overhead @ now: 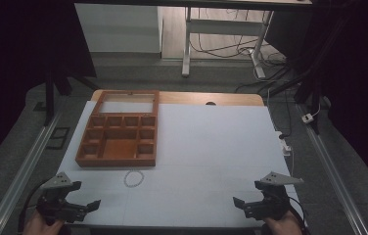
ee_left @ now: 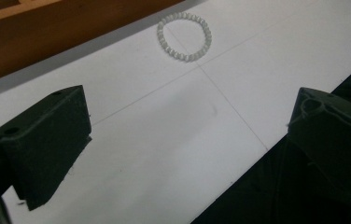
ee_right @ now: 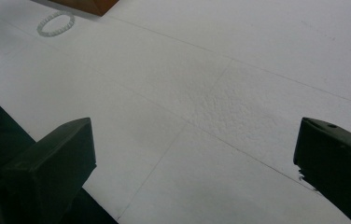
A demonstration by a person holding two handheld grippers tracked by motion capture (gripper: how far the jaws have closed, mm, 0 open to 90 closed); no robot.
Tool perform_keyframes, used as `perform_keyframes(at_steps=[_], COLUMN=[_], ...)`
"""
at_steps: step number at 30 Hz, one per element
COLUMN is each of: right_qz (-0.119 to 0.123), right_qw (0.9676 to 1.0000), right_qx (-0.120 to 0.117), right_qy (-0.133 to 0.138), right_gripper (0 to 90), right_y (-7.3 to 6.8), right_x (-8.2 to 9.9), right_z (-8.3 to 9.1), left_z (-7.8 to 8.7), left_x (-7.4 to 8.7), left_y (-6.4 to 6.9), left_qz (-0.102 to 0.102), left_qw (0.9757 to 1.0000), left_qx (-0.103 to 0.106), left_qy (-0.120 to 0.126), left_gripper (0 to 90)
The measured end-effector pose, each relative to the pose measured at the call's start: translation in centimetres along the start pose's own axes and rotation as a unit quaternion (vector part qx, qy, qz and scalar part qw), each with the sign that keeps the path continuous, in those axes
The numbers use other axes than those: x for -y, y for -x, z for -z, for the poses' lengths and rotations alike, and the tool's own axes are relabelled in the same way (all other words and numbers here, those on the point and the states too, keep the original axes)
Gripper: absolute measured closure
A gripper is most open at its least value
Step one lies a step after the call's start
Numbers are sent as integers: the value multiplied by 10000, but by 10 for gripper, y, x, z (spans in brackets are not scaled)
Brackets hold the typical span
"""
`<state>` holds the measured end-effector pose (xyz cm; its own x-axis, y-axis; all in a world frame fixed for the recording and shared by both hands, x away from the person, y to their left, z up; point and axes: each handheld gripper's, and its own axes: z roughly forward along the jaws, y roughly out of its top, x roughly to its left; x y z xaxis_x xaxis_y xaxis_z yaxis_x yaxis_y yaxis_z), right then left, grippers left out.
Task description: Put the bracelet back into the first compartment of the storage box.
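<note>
At the near edge of the table we held the left gripper [overhead: 85,208] at the left corner and the right gripper [overhead: 243,204] at the right corner, each in a hand, both with jaws spread wide and nothing between them. From the left gripper view our jaws straddled the edge of the white sheet [ee_left: 164,140], one over the sheet and one over the dark beyond it. A little farther in, on the sheet and left of centre, lay a bead bracelet [overhead: 133,178], a pale ring lying flat, apart from both grippers. Just beyond it we saw the wooden box [overhead: 118,129], open, with small compartments around a larger one, its lid laid back flat behind it. Past the table stood a white desk frame [overhead: 188,44] with cables on the floor.
</note>
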<state>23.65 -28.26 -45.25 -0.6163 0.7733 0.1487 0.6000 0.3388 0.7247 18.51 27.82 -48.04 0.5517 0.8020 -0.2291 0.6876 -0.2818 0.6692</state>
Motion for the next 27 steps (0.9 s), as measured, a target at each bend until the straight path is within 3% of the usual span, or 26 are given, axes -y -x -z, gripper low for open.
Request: perform_keyframes(at_steps=[4, 9, 27], right_qz=[39, 78, 186], right_qw=[10000, 9999, 9996], right_qx=[-9, -6, 5], right_qy=[-47, -71, -190], right_gripper=[0, 0, 0], right_y=[0, -2, -4], right_x=[0, 0, -1], right_z=[-1, -2, -4], left_z=[-2, -5, -20], left_x=[-3, -8, -21], left_y=[3, 7, 8], left_qz=[-49, -111, -302], left_qw=[9999, 9999, 9992], left_qx=[-97, -71, 268], left_qy=[23, 28, 60], left_gripper=[0, 0, 0])
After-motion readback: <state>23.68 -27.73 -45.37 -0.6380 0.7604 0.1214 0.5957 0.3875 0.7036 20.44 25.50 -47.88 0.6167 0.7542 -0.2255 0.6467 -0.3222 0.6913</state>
